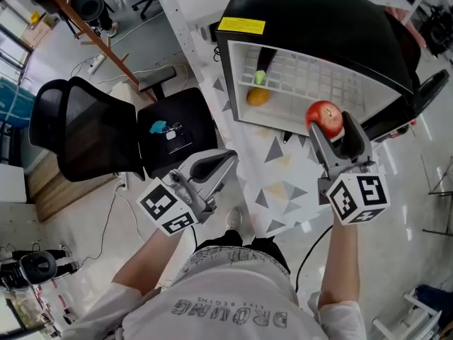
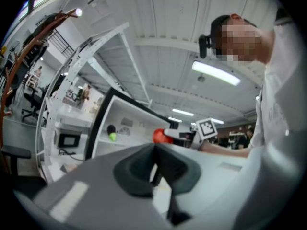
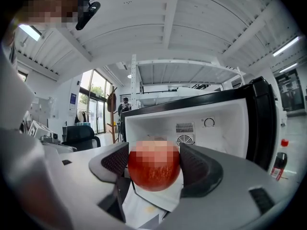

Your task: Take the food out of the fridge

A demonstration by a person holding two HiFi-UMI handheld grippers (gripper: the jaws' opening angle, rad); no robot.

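- At the right of the head view, the right gripper has its jaws part-way apart and clamped on a red apple, one pad against each side.
- The apple sits clear of the shelf, just in front of the open fridge, whose white inside shows behind it in the right gripper view.
- Inside the fridge, on the wire shelf, lie an orange fruit and, just behind it, a dark thing with a green end.
- The left gripper is held low and well apart from the fridge, with its jaws pressed together and nothing between them.
- A black chair stands left of the fridge, with small things on its seat.
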